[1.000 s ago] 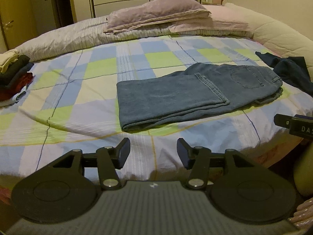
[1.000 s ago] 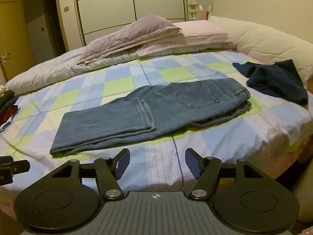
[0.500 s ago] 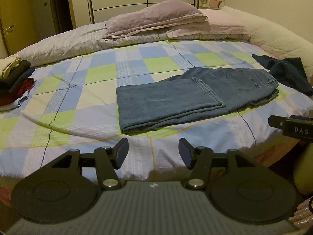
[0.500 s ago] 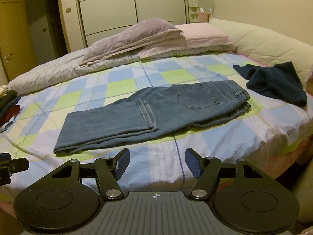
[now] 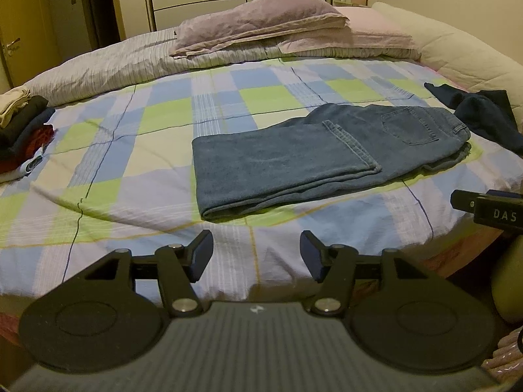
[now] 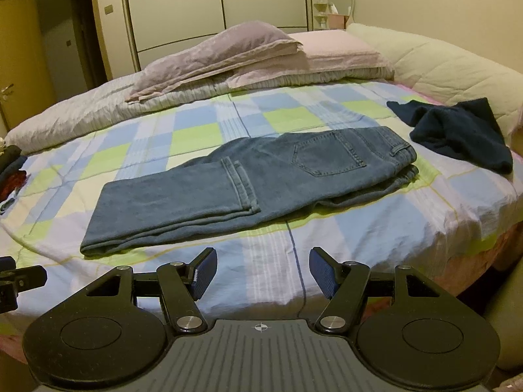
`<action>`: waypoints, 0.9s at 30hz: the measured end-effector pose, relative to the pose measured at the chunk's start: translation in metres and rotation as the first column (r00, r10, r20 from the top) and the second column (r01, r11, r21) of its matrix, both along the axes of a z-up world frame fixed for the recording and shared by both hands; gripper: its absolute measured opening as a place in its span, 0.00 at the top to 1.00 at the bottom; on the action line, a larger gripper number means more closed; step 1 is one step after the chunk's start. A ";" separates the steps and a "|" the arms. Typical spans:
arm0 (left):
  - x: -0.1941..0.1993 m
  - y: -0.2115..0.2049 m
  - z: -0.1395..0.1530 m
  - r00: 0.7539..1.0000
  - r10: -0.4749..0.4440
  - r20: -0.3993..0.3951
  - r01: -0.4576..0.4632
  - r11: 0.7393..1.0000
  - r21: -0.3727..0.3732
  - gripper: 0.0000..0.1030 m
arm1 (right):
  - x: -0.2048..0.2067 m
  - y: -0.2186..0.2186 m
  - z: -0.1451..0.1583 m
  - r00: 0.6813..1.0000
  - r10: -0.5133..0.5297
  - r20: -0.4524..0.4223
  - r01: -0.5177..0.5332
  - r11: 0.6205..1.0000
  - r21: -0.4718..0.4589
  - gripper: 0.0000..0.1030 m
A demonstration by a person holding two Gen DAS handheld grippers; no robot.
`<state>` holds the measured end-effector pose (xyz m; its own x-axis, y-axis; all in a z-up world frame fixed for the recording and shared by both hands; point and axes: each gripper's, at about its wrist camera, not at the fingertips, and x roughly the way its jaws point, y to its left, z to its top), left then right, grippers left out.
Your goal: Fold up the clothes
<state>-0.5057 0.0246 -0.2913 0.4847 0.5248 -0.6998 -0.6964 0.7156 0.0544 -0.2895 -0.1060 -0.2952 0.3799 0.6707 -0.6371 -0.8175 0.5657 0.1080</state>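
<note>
Blue jeans (image 5: 310, 156) lie folded on the checked bedspread (image 5: 137, 137), legs doubled back over the seat. They also show in the right wrist view (image 6: 248, 183). My left gripper (image 5: 256, 251) is open and empty, above the bed's near edge, short of the jeans' folded end. My right gripper (image 6: 262, 265) is open and empty, also at the near edge in front of the jeans. A crumpled dark navy garment (image 6: 457, 130) lies at the right of the bed, beyond the waistband.
A stack of folded clothes (image 5: 19, 130) sits at the bed's left edge. Pillows (image 5: 261, 29) and a striped duvet (image 5: 108, 68) lie at the head. A cream padded headboard (image 6: 441, 65) curves along the right. The right gripper's tip (image 5: 487, 210) shows in the left view.
Both grippers have drawn back and risen slightly from the bed; the jeans look a little farther away. The clothes have not moved and the jaws stay open.
</note>
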 end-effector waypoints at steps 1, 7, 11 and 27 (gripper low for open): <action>0.001 0.001 -0.001 1.000 0.001 -0.001 -0.001 1.000 -0.003 0.46 | 0.001 0.001 -0.001 1.000 -0.001 0.000 0.001 1.000 -0.002 0.36; 0.007 0.011 -0.008 1.000 -0.007 0.007 0.007 0.999 -0.032 0.44 | 0.013 0.007 -0.007 1.000 -0.015 -0.015 0.014 1.000 -0.015 0.36; 0.010 0.022 -0.014 0.999 -0.018 0.040 0.020 0.998 -0.059 0.44 | 0.030 0.008 -0.015 0.998 -0.046 -0.037 0.045 0.999 -0.025 0.36; 0.054 0.088 -0.047 0.989 -0.030 0.142 0.051 0.988 -0.147 0.44 | 0.208 -0.026 -0.077 0.821 -0.178 -0.543 0.367 0.893 0.262 0.36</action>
<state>-0.4516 0.1124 -0.3384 0.6013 0.3967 -0.6936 -0.6597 0.7363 -0.1508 -0.0819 -0.1323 -0.3720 0.2788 0.7949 -0.5389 -0.4163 0.6057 0.6781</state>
